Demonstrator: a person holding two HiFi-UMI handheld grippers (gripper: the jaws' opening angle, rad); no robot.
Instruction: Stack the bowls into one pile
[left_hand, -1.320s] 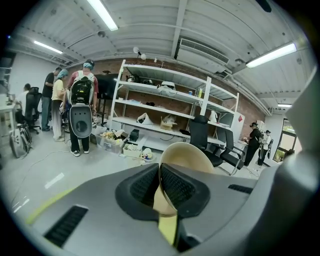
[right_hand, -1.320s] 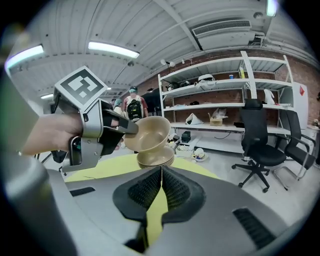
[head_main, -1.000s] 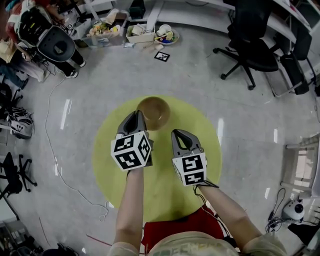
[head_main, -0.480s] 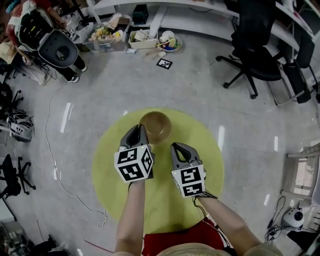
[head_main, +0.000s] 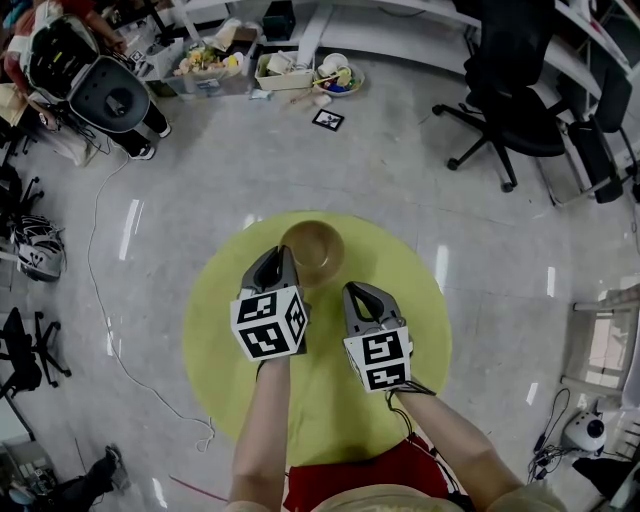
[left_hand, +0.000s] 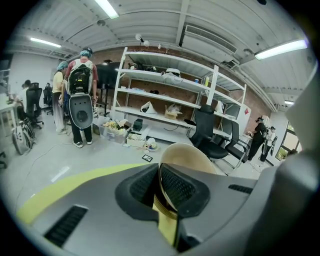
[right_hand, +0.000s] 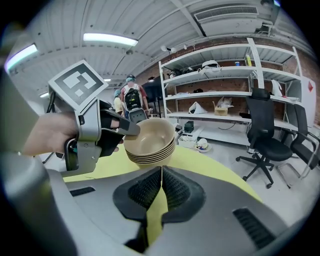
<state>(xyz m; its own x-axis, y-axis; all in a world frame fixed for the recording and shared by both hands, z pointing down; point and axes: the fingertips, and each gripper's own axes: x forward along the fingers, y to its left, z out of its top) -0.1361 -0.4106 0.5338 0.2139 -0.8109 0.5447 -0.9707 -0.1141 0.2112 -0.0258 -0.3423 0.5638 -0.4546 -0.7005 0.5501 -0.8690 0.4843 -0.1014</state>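
Observation:
A pile of several tan bowls (head_main: 312, 250) sits nested together at the far side of the round yellow table (head_main: 400, 330). My left gripper (head_main: 284, 258) is shut on the pile's near-left rim. In the left gripper view the bowl wall (left_hand: 187, 159) is pinched between the jaws of the left gripper (left_hand: 160, 176). The right gripper view shows the pile (right_hand: 150, 145) with the left gripper (right_hand: 131, 128) clamped on its rim. Whether the pile rests on the table I cannot tell. My right gripper (head_main: 358, 294) is shut and empty, just right of and nearer than the bowls.
Beyond the table lie boxes of clutter (head_main: 280, 70) and a marker card (head_main: 327, 119) on the grey floor. A black office chair (head_main: 505, 110) stands at the far right. A person with a backpack (head_main: 100, 90) is at the far left, and a white cable (head_main: 110, 330) trails left.
The left gripper keeps its hold on the bowl rim and the right gripper stays shut beside it. Only the head view has shifted a little.

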